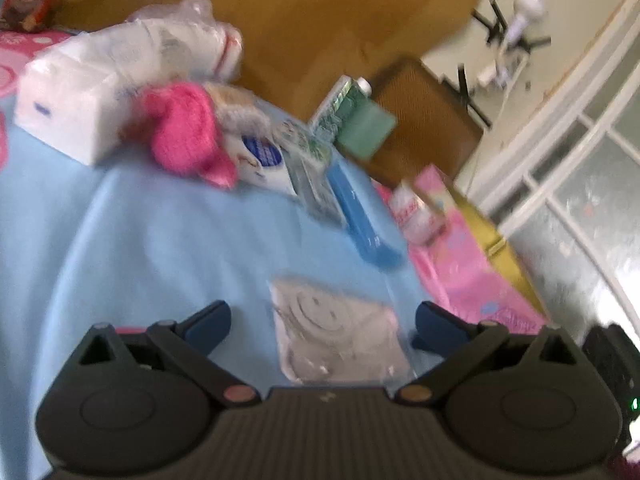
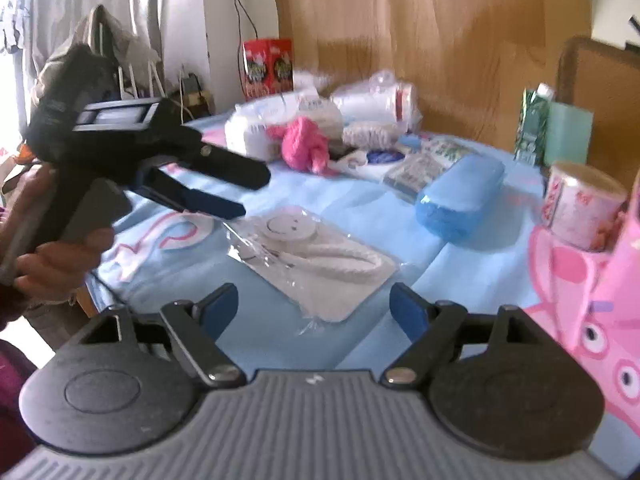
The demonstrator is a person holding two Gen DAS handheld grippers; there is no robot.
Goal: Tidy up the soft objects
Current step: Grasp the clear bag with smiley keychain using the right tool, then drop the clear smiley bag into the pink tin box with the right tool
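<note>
Both tools [image 1: 322, 322] [image 2: 314, 306] gape empty; only right wrist view shows the hand [image 2: 48, 256].

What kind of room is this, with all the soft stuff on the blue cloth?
Probably a bedroom at home. The things lie on a blue cartoon sheet like a bed's, with a wooden board like a headboard behind it, and clothes hanging in the corner.

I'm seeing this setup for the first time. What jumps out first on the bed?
The bright pink knitted bundle stands out, lying against the white tissue pack at the far side of the light blue sheet. Nearer, a white smiley-face item in clear wrap lies just ahead of the open right gripper, and the left gripper hovers beside it.
</note>
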